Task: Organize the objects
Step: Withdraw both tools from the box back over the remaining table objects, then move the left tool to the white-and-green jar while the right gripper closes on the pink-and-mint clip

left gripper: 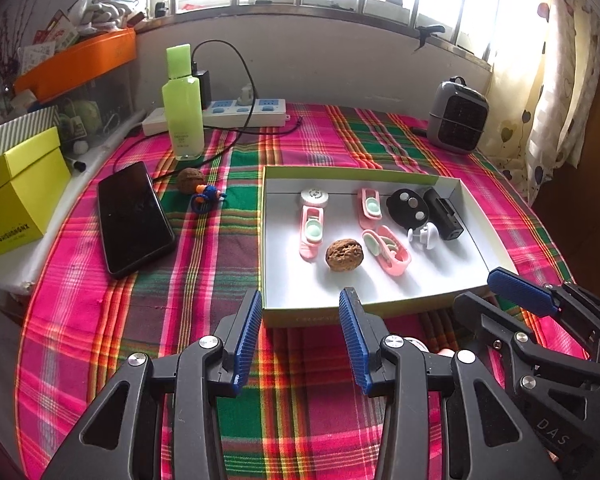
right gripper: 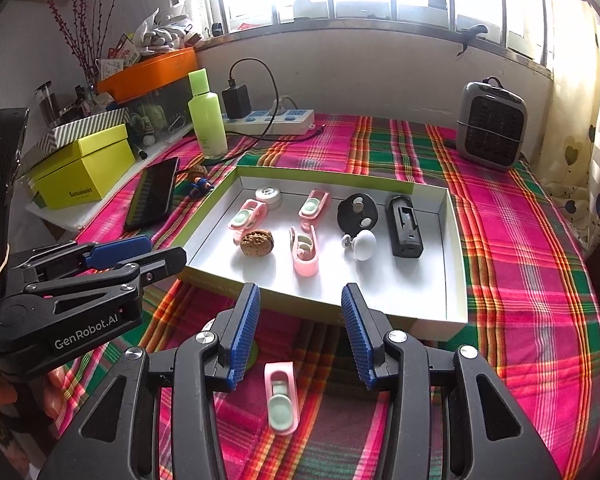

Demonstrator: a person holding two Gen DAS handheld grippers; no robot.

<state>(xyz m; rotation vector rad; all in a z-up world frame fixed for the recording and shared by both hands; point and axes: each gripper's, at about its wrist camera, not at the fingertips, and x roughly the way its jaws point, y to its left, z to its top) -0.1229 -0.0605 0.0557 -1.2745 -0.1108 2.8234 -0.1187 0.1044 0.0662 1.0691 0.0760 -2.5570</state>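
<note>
Both tongs are hanging empty over the plaid cloth [left gripper: 308, 420] on the bench. The left tongs [left gripper: 300, 340] sit partway open with nothing between the blue pads, just short of the near wall of the tray [left gripper: 292, 312]. The right tongs [right gripper: 300, 336] are gaping a bit wider, also gripping nothing; a pink clip [right gripper: 281, 398] lies on the cloth right below the gap, not touched.

Past that, the white tray holds three more pink clips, a walnut [left gripper: 344, 254], a white knob [right gripper: 363, 245], a black disc [right gripper: 357, 211] and a black block [right gripper: 405, 226]. Further left on the cloth: a phone [left gripper: 134, 218], another walnut [left gripper: 191, 179] and a green bottle [left gripper: 183, 106].
</note>
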